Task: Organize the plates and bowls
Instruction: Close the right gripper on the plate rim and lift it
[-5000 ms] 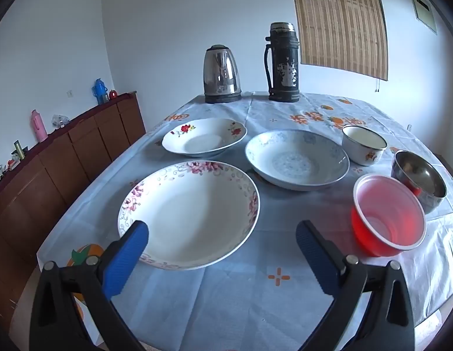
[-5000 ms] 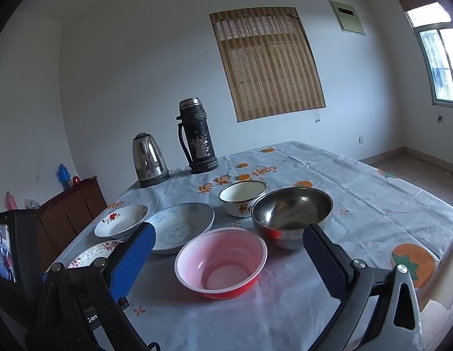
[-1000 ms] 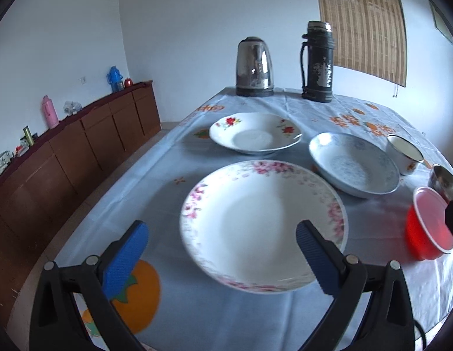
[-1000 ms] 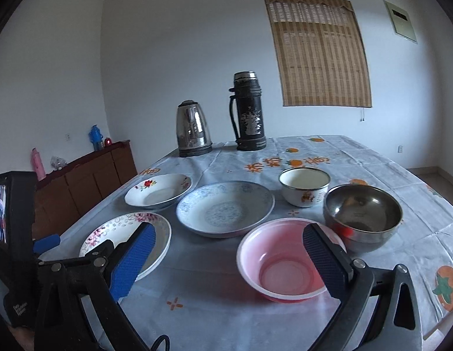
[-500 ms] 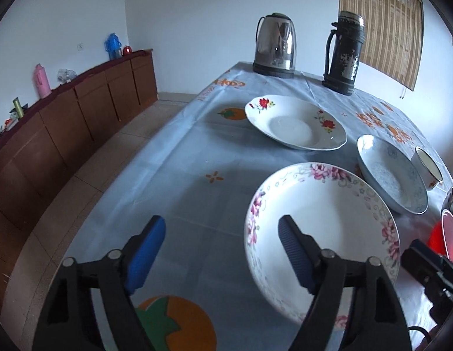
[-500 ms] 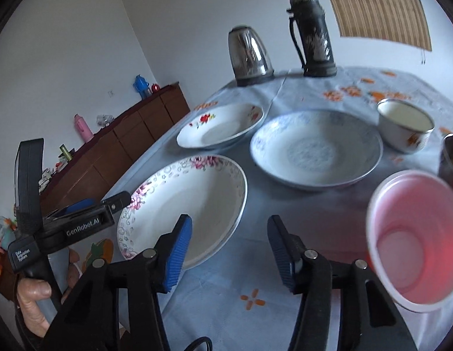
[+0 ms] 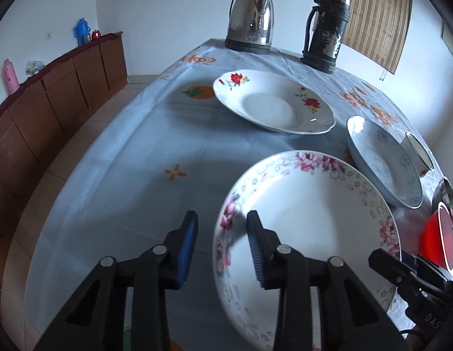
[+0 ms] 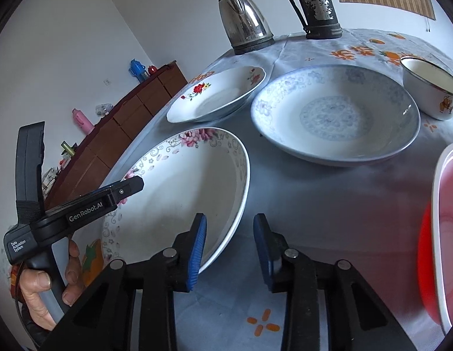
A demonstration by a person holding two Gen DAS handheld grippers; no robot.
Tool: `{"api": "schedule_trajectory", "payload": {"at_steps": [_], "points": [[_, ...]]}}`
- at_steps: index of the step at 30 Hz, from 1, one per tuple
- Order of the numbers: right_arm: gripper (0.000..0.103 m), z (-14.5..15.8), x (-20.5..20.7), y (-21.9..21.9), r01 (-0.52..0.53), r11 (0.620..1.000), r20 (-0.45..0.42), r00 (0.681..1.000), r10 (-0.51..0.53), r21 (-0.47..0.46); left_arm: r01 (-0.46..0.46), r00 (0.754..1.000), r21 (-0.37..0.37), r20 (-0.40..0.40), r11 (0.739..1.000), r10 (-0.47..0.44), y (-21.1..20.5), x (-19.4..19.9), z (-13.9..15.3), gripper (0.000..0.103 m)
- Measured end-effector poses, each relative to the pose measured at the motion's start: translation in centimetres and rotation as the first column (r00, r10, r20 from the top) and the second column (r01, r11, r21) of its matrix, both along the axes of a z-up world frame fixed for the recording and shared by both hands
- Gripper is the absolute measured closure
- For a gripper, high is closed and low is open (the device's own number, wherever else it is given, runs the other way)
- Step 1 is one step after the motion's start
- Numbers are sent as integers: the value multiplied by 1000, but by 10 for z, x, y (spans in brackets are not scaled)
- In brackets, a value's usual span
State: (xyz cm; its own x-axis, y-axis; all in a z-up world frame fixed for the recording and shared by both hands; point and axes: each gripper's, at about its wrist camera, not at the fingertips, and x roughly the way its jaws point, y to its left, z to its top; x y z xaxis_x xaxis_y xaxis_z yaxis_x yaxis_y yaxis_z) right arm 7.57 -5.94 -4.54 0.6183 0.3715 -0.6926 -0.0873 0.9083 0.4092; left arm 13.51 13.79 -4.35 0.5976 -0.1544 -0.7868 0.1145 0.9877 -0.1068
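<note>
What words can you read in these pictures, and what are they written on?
"GenRobot.AI": white letters on the arm of the left tool.
"Data Acquisition System": small white print on that tool's body, near the hand.
"DAS": cut off at the picture's edge, on the right tool's body.
Orange characters on the tablecloth: too blurred to read.

Both grippers have come down to the pink-flower plate [image 7: 308, 222], one on each side, and their jaws are closing over its rim.

Both grippers are black with silver screws and ribbed blue pads [image 7: 188, 248]; the left gripper [image 8: 80, 207] bears white "GenRobot.AI" lettering on its grey-handled body
</note>
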Motion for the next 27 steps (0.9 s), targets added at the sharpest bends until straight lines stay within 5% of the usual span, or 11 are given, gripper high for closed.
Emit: {"api": "schedule_trajectory", "payload": {"at_steps": [3,15,27], "points": [[76,-2,6,3,-18,1000,-8,1000,18,1,16,1000,-4,2,1000,-16,-3,0,0,77],[77,-4,12,6,-14,999,15,1000,14,-39,16,999,34,41,999,-17,-11,-8,-1,76],[78,6,1,2,-12,999,60,998,15,-51,5,997,-7,75,1000,-4,-13,-19,16,76]]}}
